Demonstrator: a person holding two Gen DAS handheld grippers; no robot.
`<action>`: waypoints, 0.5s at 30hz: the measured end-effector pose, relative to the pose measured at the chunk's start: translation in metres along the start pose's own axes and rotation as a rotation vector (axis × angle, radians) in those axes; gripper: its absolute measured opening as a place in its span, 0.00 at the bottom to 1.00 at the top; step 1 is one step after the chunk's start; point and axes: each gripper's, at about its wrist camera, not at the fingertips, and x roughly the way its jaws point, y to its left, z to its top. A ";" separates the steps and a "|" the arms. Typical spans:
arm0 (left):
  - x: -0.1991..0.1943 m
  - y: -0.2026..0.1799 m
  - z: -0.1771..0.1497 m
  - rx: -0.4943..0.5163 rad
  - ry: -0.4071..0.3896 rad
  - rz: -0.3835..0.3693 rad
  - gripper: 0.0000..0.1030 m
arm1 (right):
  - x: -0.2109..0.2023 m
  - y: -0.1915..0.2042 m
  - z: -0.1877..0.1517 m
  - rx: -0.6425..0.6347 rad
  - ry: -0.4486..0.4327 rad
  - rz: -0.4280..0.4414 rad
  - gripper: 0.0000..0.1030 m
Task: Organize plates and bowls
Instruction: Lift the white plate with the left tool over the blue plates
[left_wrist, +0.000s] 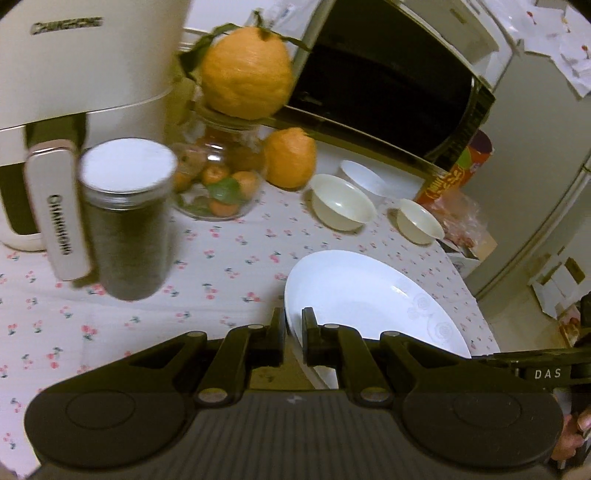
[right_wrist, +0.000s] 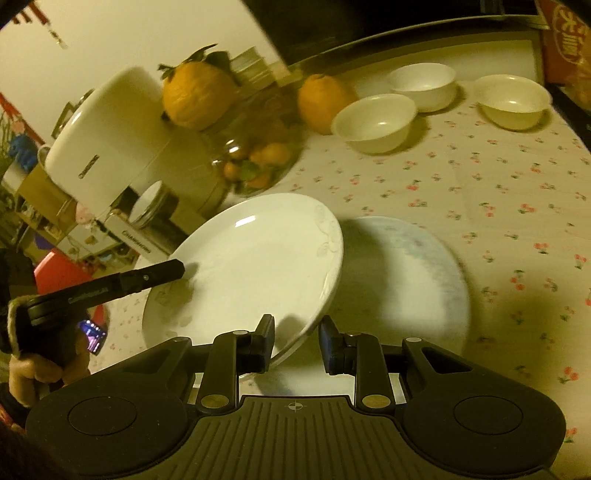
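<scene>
Floral tablecloth (left_wrist: 229, 266): canister (left_wrist: 127, 218), bowls (left_wrist: 341, 206) flank plate (left_wrist: 369, 295).

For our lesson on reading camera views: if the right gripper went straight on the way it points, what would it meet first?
Probably the second plate lying flat on the tablecloth, just beyond the tilted plate that the right gripper holds; depth is uncertain.

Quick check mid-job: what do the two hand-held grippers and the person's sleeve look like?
Both are black plastic. The left hand-held gripper has black pads, a ribbed body and brass-coloured pivot pins. The right hand-held gripper is alike, with a crosshair mark on its body and one bluish pad. The sleeve is dark with a fuzzy cuff.
</scene>
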 end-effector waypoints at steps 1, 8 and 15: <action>0.002 -0.003 -0.001 0.004 0.005 -0.003 0.07 | -0.002 -0.003 0.000 0.003 -0.001 -0.005 0.25; 0.016 -0.024 -0.004 0.029 0.036 -0.026 0.07 | -0.013 -0.025 0.000 0.027 0.007 -0.031 0.25; 0.028 -0.038 -0.009 0.058 0.070 -0.023 0.07 | -0.017 -0.041 0.000 0.047 0.028 -0.060 0.25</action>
